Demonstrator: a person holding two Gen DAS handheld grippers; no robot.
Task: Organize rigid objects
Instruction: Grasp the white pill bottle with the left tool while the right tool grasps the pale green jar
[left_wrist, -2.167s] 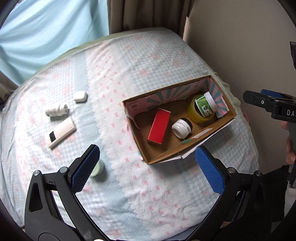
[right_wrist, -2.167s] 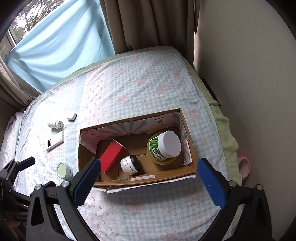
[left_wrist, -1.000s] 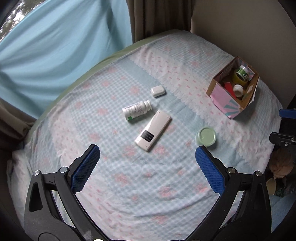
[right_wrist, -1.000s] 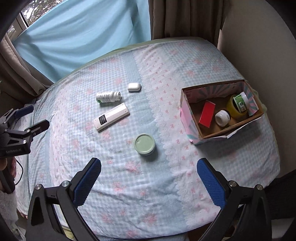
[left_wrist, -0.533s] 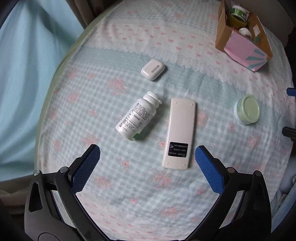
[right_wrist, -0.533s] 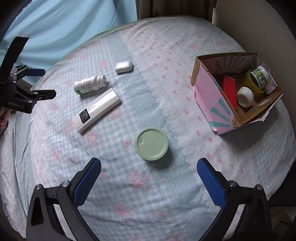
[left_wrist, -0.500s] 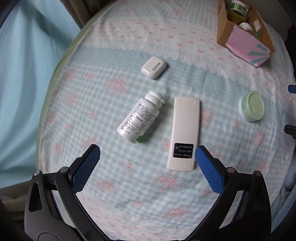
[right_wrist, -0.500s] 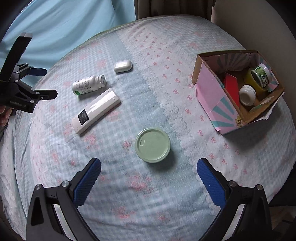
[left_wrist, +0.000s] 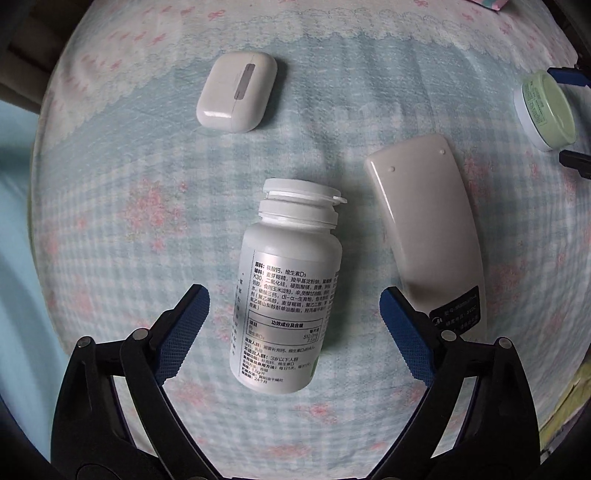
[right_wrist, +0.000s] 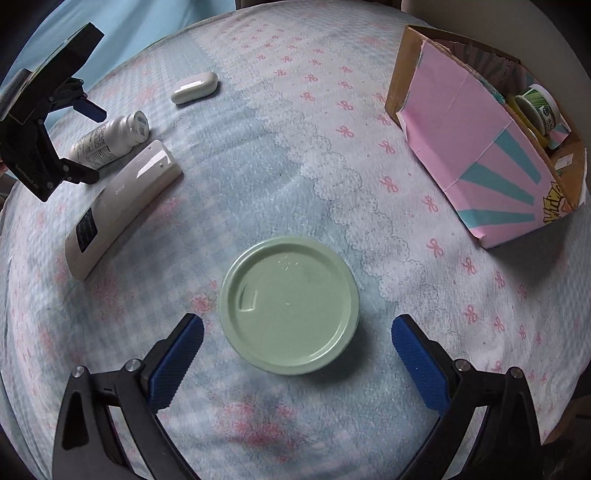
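Left gripper (left_wrist: 294, 332): jaws spread wide, one blue pad on each side of the white pill bottle (left_wrist: 286, 295), neither pad touching it.
Right gripper (right_wrist: 297, 354): jaws spread wide, holding nothing, flanking the green-lidded jar (right_wrist: 289, 304) with gaps on both sides.
Bed cover (right_wrist: 295, 155): blue check with pink bows, carrying everything.
Cardboard box (right_wrist: 476, 147): only the right wrist view shows it whole, near the bed's far right edge, well apart from the loose items; a green-labelled jar (right_wrist: 537, 109) sits inside.
Remote (left_wrist: 428, 232): face down, just beside the bottle, not touching.
Pill bottle: lying on its side, cap pointing away.
Green-lidded jar: upright, open cloth all round.
Earbud case (left_wrist: 236, 96): beyond the bottle cap, apart.
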